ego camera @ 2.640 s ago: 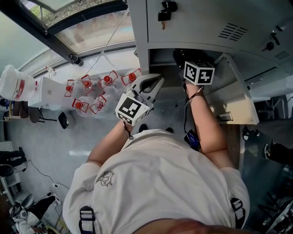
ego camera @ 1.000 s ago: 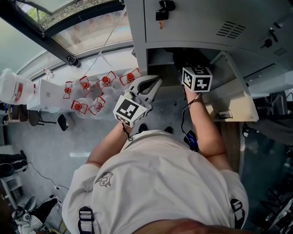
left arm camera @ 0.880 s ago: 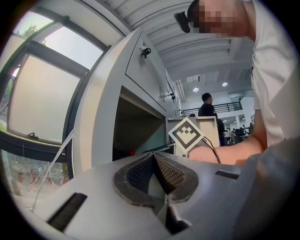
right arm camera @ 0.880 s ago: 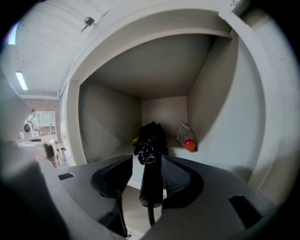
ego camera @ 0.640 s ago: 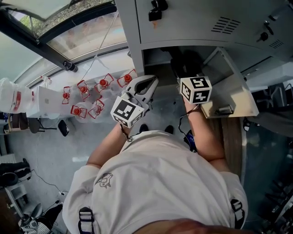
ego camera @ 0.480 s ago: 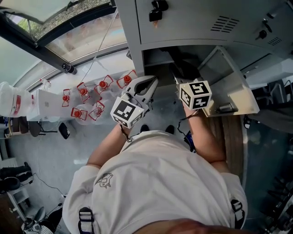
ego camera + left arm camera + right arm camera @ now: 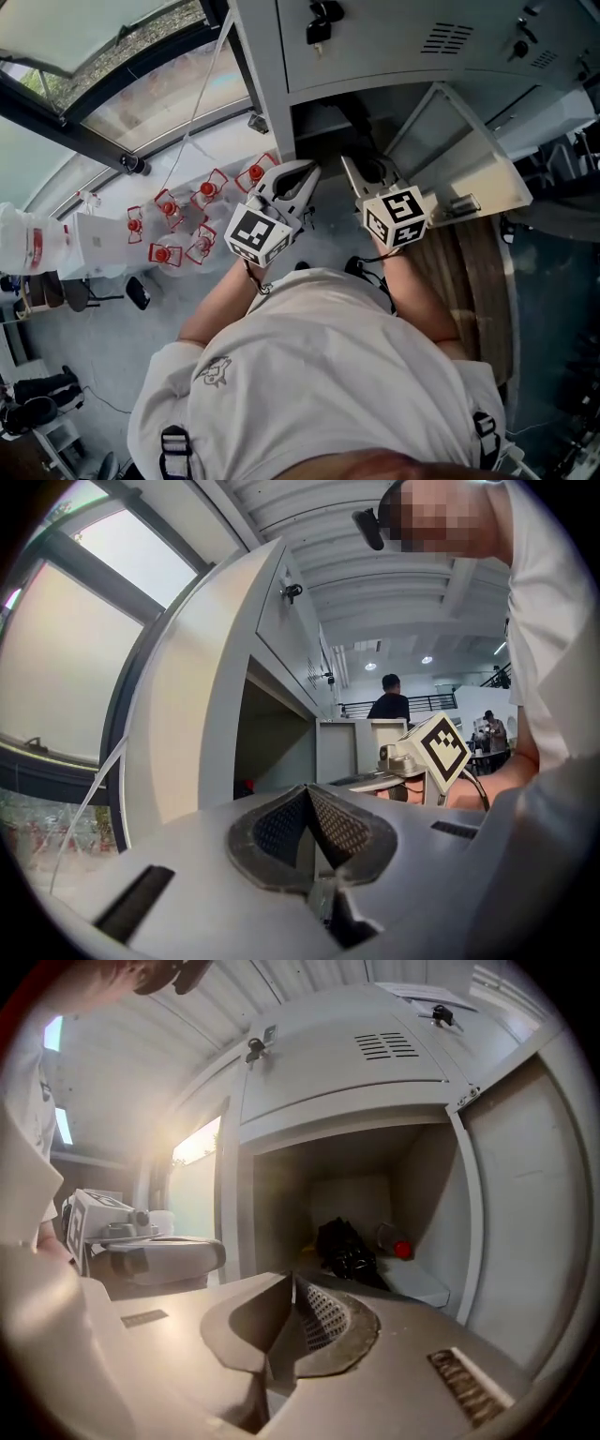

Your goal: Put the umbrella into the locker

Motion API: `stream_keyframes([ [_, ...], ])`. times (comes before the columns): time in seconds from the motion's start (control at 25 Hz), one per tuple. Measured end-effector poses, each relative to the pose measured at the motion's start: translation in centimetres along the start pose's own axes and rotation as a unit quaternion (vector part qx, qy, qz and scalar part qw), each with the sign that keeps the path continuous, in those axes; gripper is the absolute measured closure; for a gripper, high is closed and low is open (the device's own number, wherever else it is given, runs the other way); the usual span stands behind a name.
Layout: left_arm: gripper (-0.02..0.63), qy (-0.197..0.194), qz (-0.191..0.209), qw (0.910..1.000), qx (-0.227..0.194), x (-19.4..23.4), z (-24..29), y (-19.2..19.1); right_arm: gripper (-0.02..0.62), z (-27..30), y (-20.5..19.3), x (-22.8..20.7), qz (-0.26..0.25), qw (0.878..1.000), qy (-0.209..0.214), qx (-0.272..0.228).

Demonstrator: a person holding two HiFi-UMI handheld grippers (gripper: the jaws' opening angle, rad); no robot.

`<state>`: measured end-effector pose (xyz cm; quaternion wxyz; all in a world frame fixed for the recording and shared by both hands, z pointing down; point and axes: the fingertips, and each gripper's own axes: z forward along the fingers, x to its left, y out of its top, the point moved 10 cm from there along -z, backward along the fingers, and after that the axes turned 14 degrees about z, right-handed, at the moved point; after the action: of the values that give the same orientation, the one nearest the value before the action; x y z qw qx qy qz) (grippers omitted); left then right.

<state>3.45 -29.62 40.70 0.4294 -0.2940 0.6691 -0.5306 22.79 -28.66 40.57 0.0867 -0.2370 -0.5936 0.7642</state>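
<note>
Nearest in, the left gripper (image 7: 307,799) is clenched on nothing: its pads meet in a ridge with no object between them, and it is held level off to the left of the locker (image 7: 427,1204), doing no work. The right gripper (image 7: 292,1288) is also empty. Its jaws have just closed, pad against pad, and nothing sits between them; it hangs in front of the open compartment, outside the opening and well apart from the contents. Beyond it the door (image 7: 525,1204) stands swung out to the right, so the compartment is fully open. Inside, the umbrella (image 7: 345,1249) lies on the compartment floor toward the back, a dark folded bundle, touched by neither gripper. A bottle with a red cap (image 7: 397,1244) sits just beside it on the right, near the side wall. Progress: the put-in looks done — umbrella inside and let go, both grippers clear. Nothing seems left of the named task; the door is open, but the task does not ask for closing it. Orientation: the umbrella lies down, not upright. Its long axis probably runs front to back into the compartment, slanting a little toward the right wall as it comes forward — hard to be sure, since it is dark and bunched, and I cannot tell which end is the handle.
</note>
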Motion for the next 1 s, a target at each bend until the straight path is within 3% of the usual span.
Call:
stream_keyframes([
  [0.36,0.594,-0.043,0.003,0.9990,-0.008,-1.6,-0.2,0.1,0.548,-3.0,-1.3,2.0,0.003,1.000,-0.018,-0.014],
  [0.68,0.594,-0.035,0.006,0.9992,-0.016,-6.7,-0.1,2.5,0.548,-8.7,-1.0,3.0,-0.014,1.000,-0.001,-0.017],
  [1.0,0.594,-0.015,0.005,0.9999,-0.004,-15.0,0.8,4.6,0.548,-16.3,-2.3,2.2,-0.014,0.999,0.028,-0.008],
])
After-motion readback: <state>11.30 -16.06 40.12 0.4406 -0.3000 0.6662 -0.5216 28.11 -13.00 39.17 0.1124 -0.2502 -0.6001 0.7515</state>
